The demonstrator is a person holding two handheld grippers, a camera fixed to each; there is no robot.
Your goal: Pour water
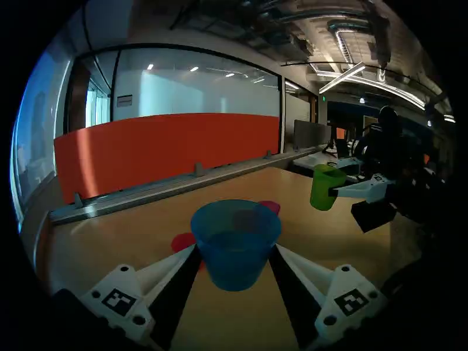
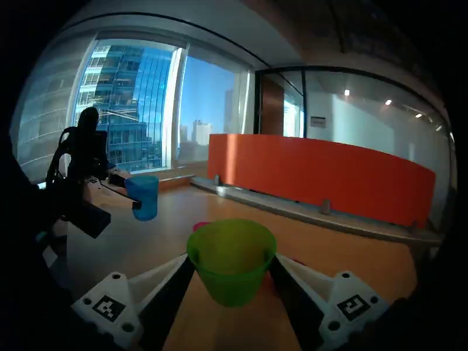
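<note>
Now | left gripper [image 1: 235,250] level, clasps blue cup [image 1: 236,234] | right gripper [image 2: 232,261] clasps green cup [image 2: 231,245]

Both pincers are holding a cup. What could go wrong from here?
The blue cup, seemingly holding water, is pinched only at its sides by the left gripper; a slack squeeze might drop it. The green cup in the right gripper sits apart from it, so tipping now would probably wet the wooden table.
</note>
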